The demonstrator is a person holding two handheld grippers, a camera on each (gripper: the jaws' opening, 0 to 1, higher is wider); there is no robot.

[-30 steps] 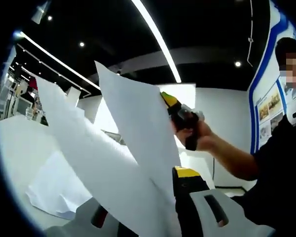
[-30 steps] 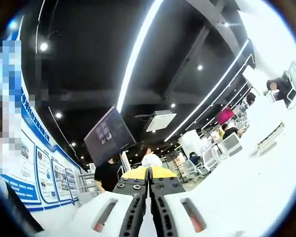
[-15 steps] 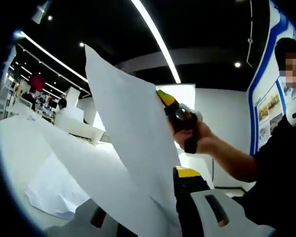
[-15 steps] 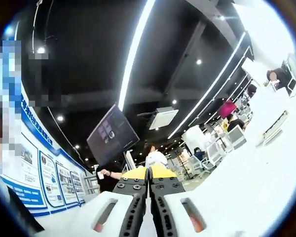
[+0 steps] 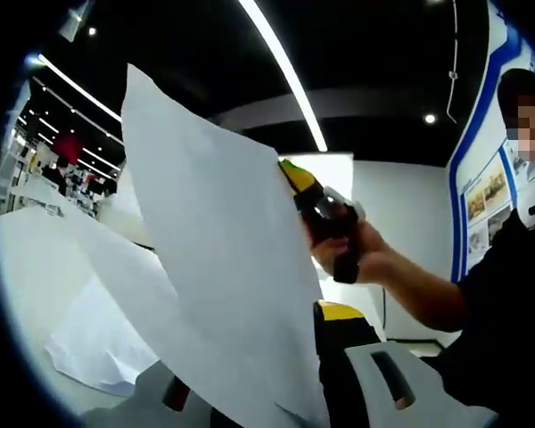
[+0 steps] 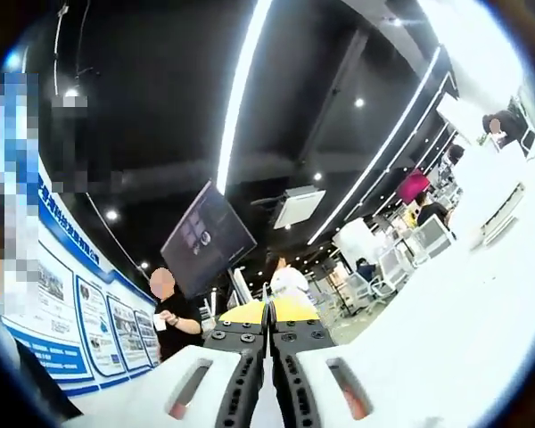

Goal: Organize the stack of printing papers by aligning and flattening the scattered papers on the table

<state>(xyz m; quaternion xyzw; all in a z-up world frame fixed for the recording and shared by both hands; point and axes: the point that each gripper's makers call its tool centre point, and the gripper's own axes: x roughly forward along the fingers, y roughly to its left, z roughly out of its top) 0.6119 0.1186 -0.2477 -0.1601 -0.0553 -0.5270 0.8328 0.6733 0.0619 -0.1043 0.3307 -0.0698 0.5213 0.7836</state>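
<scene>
Jaws of the right gripper [image 6: 269, 323] pinch a paper sheet [image 5: 223, 267]; left gripper [image 5: 276, 392] jaws are hidden, can't tell.

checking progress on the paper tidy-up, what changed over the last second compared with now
In the left gripper view, the raised sheets of paper swung together: a second ago two sheets stood apart in a V, now they overlap as one broad face, its top corner further left. The right hand-held gripper kept its hold at their edge, and the left hand-held gripper at the bottom. The loose paper on the table stayed put.
</scene>
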